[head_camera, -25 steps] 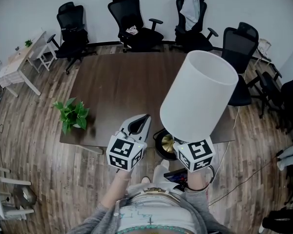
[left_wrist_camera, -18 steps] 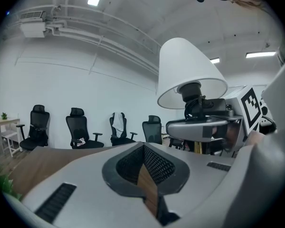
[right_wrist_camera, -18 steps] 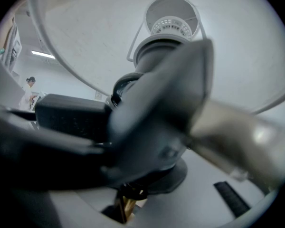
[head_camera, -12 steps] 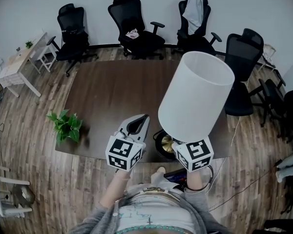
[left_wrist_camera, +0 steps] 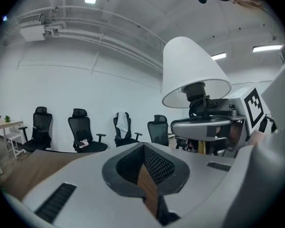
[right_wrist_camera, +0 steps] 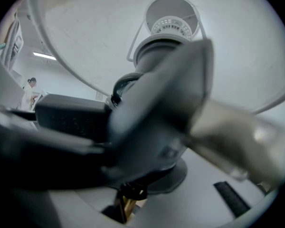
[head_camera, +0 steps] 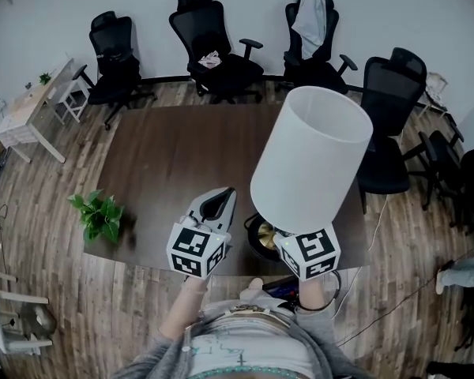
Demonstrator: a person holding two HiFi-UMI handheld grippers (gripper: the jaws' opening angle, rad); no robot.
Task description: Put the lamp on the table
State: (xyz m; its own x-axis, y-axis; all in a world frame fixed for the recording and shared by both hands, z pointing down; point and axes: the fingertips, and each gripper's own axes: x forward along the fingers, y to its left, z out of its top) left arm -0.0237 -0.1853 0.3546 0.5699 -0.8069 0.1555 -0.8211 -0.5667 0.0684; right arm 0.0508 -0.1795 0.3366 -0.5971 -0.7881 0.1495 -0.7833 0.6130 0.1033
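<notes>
The lamp has a tall white shade [head_camera: 312, 160] and a brass base [head_camera: 263, 234], which hangs above the near edge of the dark brown table [head_camera: 182, 156]. My right gripper [right_wrist_camera: 126, 204] is shut on the lamp's brass stem just under the shade; its marker cube [head_camera: 308, 253] shows below the shade. In the left gripper view the shade [left_wrist_camera: 192, 70] stands upright at the right. My left gripper [head_camera: 221, 198] is beside the lamp on the left, over the table's near edge, with jaws together and nothing in them.
A potted green plant [head_camera: 95, 215] stands on the table's near left corner. Several black office chairs [head_camera: 213, 46] line the far side and right; one carries a pale jacket [head_camera: 310, 18]. A small light desk [head_camera: 31, 105] stands at the far left. A cable [head_camera: 395, 302] trails on the wood floor.
Both grippers and the lamp have moved forward together; the table and plant have slid nearer in the head view. The grip on the lamp is unchanged.
</notes>
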